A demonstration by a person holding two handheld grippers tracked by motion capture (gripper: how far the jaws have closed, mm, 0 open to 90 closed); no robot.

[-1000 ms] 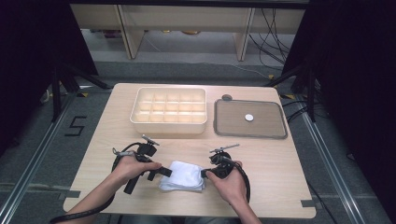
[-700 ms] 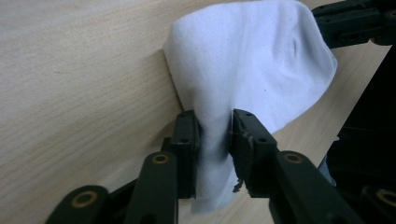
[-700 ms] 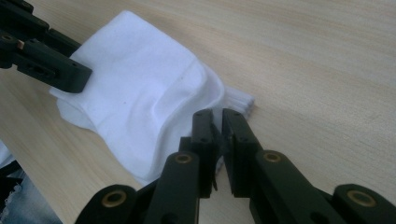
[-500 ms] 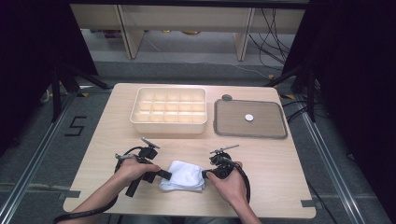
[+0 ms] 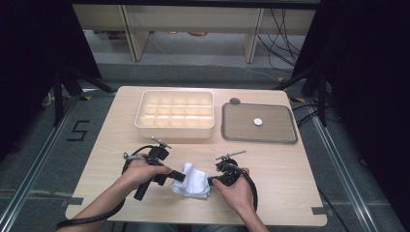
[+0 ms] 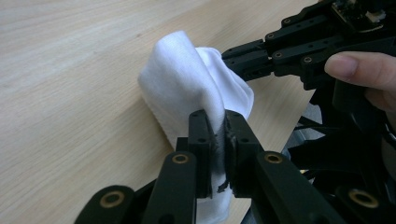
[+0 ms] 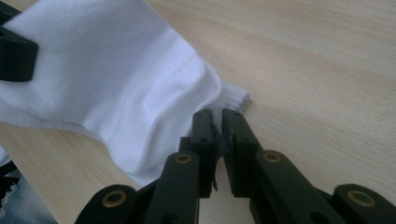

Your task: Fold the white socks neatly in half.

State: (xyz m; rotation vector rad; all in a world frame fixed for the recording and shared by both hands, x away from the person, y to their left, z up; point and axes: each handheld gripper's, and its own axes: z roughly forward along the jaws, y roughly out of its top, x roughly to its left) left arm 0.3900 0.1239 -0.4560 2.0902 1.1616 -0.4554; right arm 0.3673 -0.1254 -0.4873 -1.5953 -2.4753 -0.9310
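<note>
A white cloth lies bunched on the wooden table near its front edge, between my two grippers. My left gripper has just been closing and is now shut on the cloth's left fold, which stands raised between its pads. From the other side, my right gripper is shut on the cloth's edge. In the right gripper view its jaws meet on a thin edge of the cloth, whose bulk lies to the left. In the left gripper view the right gripper reaches into the cloth.
A cream tray with several compartments stands at the back middle. To its right lies a grey flat tray holding a small white disc. A small dark round thing sits behind that tray. Hands and forearms come in over the front edge.
The left gripper's jaws have closed on the cloth's left side and lifted it a little, so the cloth now stands bunched up. The right gripper has stayed put.
</note>
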